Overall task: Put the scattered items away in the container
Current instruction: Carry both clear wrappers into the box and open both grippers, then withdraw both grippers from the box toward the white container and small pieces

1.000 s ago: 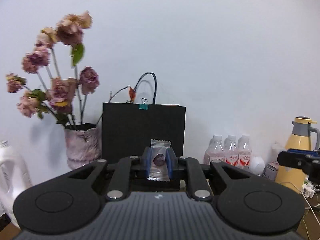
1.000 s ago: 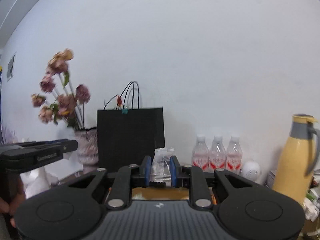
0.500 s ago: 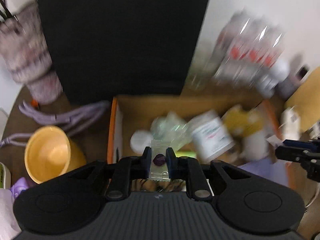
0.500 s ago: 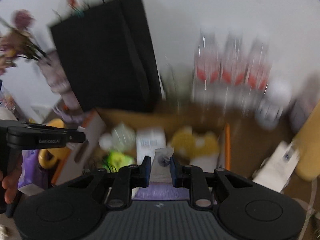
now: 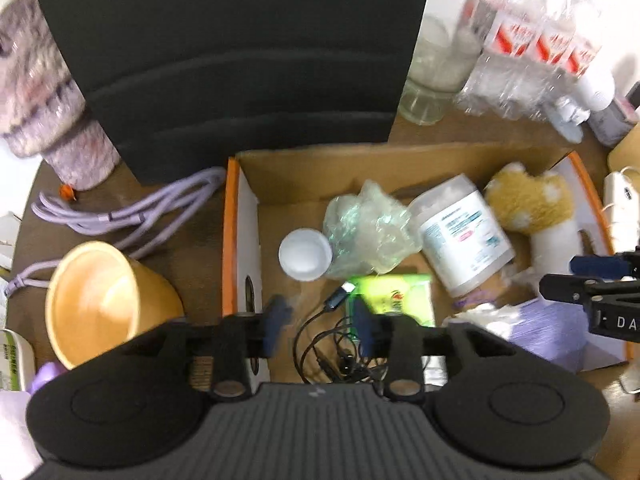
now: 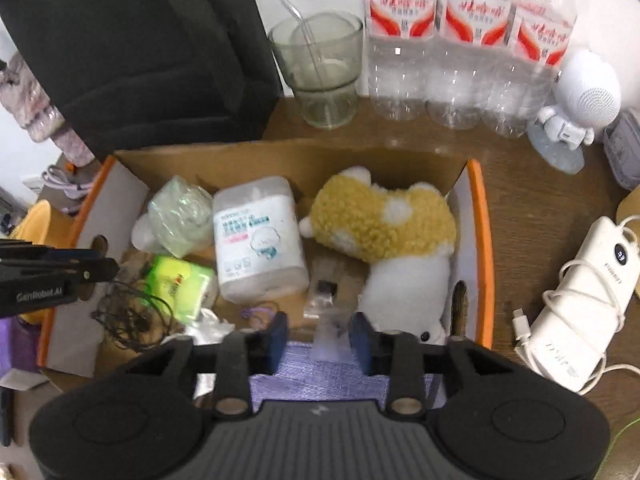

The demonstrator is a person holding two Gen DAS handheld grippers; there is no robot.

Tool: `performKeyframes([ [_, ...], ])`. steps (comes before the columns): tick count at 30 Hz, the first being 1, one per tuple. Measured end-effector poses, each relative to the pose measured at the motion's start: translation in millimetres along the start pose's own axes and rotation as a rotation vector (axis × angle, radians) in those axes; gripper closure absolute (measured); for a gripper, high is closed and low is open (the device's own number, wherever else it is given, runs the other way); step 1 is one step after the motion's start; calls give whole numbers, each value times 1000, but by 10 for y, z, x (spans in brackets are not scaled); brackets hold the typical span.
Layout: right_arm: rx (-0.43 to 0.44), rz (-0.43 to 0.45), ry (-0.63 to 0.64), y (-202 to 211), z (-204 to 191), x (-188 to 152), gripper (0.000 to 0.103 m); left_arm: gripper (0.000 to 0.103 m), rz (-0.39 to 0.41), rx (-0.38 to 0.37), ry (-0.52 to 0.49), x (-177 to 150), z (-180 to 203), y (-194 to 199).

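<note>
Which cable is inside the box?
The thin black cable lies inside the box. The purple cable lies outside it, and the white one wraps the power bank.

The left gripper (image 5: 320,326) hangs spread wide over the cardboard box (image 5: 240,216), above tangled black earphones (image 5: 340,350).

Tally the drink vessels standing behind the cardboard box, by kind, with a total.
Water bottles: 3
Glass cup: 1
Total: 4
</note>
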State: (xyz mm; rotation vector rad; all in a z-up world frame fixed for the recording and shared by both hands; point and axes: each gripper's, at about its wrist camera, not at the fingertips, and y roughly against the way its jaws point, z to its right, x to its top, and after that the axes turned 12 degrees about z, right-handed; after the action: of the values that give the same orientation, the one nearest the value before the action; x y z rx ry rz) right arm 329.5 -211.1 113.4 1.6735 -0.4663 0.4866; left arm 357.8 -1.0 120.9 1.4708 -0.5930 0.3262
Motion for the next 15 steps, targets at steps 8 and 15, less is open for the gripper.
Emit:
performKeyframes([
  [8, -29, 163, 28, 1012, -80, 380, 35, 28, 141, -11, 21, 336, 29, 976],
  [15, -26, 181, -5, 1286, -108, 224, 25, 17, 164, 11, 45, 99, 197, 1112],
])
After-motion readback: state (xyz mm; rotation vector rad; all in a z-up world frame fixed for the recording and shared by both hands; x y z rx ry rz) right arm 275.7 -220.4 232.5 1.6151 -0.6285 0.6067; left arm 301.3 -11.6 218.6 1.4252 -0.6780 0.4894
